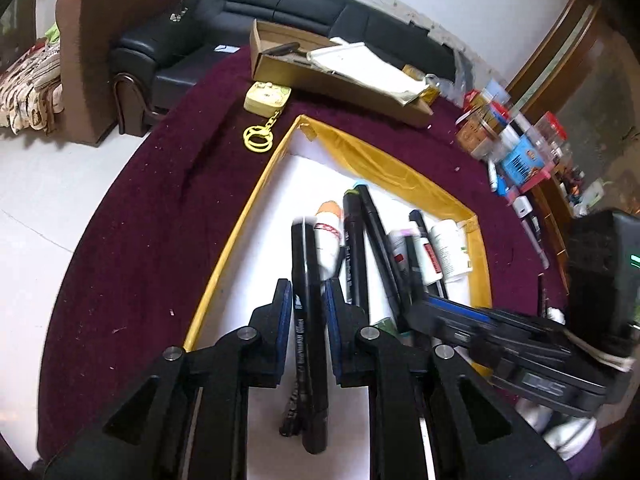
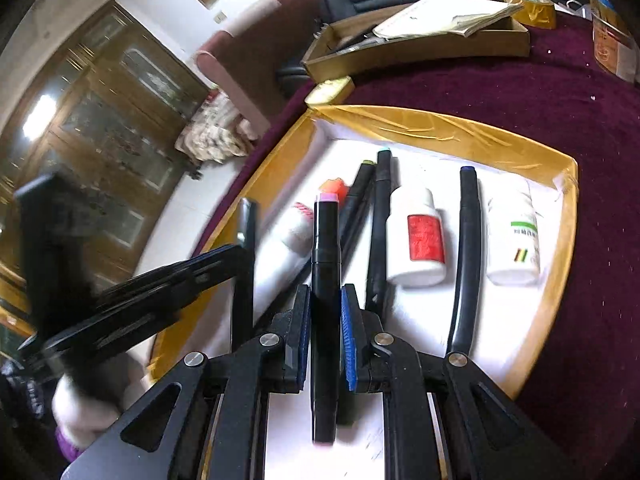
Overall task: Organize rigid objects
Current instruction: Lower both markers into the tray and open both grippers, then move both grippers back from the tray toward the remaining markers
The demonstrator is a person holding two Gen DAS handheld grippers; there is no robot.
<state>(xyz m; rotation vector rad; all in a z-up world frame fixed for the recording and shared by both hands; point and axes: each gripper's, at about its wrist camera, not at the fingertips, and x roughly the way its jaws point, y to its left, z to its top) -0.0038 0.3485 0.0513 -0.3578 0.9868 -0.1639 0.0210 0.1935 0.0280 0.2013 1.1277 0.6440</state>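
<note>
We hold a gripper in each hand above the tray (image 2: 440, 124), a white-floored box with a yellow-taped rim on a maroon tablecloth (image 1: 160, 200).

Our left gripper (image 1: 307, 300) pinches a black pen (image 1: 306, 280) between its blue pads, the pen running straight ahead along the fingers and sticking out past both tips and back toward the camera. Just ahead of its tip lies a white tube (image 1: 330, 236) with an orange cap.

Our right gripper (image 2: 326, 312) pinches a black marker (image 2: 326, 264) with a pink cap, also aligned with the fingers. To the right of it on the tray floor lie more markers, a white bottle with a red label (image 2: 418, 240), a dark-capped marker (image 2: 468, 240), and a white bottle with a green label (image 2: 514, 236) farthest right.

Beyond the tray's far rim sits a cardboard box (image 1: 340, 76) holding papers, and a yellow case (image 1: 267, 97) with a chain.

Each gripper shows in the other's view, close alongside.
</note>
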